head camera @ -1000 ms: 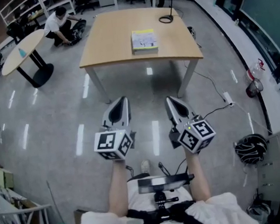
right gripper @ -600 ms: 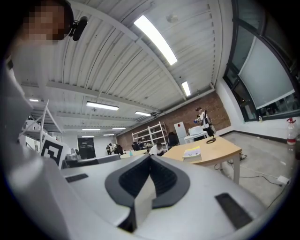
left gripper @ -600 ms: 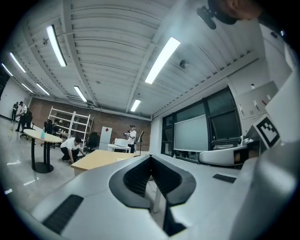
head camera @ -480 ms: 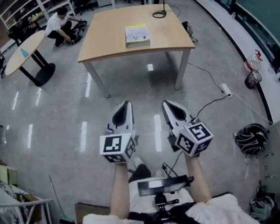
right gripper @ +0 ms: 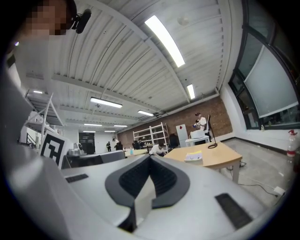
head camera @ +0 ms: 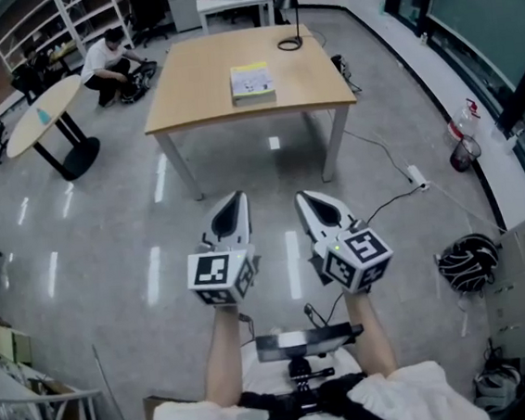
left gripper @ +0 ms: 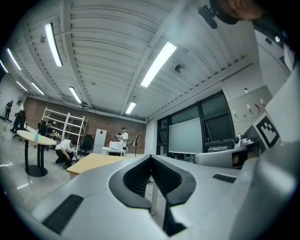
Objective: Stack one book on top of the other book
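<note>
Far ahead of me, the books [head camera: 252, 82] lie as one pile with a yellow-and-white cover on top, near the middle of the wooden table [head camera: 195, 104]. They also show small in the right gripper view as the pile of books [right gripper: 194, 157] on the table [right gripper: 216, 158]. My left gripper [head camera: 233, 200] and right gripper [head camera: 306, 198] are held side by side over the bare floor, well short of the table. Both are shut and hold nothing. In the gripper views the left gripper [left gripper: 150, 157] and right gripper [right gripper: 150, 157] have their jaws closed together.
A black cable loop [head camera: 287, 43] lies at the table's far right. A round table [head camera: 38, 111] and a crouching person [head camera: 102, 55] are at the far left. On the floor to the right lie a power strip [head camera: 415, 176] and a black helmet [head camera: 469, 265].
The table and books have drawn farther away and shifted slightly left in the head view. Both grippers stay shut, side by side in front of me.
</note>
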{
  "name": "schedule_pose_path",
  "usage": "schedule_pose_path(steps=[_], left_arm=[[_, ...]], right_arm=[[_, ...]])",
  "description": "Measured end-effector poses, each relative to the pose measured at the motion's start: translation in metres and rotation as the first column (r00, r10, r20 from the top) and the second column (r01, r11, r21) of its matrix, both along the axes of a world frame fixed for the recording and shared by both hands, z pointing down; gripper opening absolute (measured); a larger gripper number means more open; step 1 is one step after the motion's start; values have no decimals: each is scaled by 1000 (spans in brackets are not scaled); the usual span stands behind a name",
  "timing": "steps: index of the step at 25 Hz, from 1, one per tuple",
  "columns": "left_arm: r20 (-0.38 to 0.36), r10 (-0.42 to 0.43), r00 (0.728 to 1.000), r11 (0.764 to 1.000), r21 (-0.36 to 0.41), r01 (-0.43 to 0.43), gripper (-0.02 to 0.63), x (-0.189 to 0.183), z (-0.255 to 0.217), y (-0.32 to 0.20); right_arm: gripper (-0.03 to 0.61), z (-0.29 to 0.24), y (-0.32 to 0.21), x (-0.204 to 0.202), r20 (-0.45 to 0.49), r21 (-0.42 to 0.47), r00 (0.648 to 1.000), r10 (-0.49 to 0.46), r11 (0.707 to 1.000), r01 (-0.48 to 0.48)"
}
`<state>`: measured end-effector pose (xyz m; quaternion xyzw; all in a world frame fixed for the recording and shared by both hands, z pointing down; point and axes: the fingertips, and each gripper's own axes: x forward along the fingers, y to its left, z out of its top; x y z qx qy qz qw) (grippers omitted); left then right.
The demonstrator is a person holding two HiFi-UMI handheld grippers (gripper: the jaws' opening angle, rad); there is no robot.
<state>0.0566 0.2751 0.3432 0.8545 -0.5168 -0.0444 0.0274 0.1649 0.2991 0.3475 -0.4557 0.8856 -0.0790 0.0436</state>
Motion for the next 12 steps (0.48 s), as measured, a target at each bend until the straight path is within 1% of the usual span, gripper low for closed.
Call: schedule_pose_path(steps=[4,7,9,12], left_arm=[[4,-4,1000,1000,-2,4,15,-10,-1,-1],[-11,-10,1000,1000,-15,10,14,-16,12,-2],[-14,-13,1000,999,-31,13,14,-18,22,-2],[2,-16,1000,999,-52,17,14,-22,25,-1]], right_arm=[[2,3,1,-15,-25,-6,1000,-13,1000,12],[1,6,2,-20,-67,-2,998,-14,1000,14],[0,8,2,-22,-67,-10,998,-16,1000,15],[0,12,1,-24,-56,-28,998,-17,999,15]])
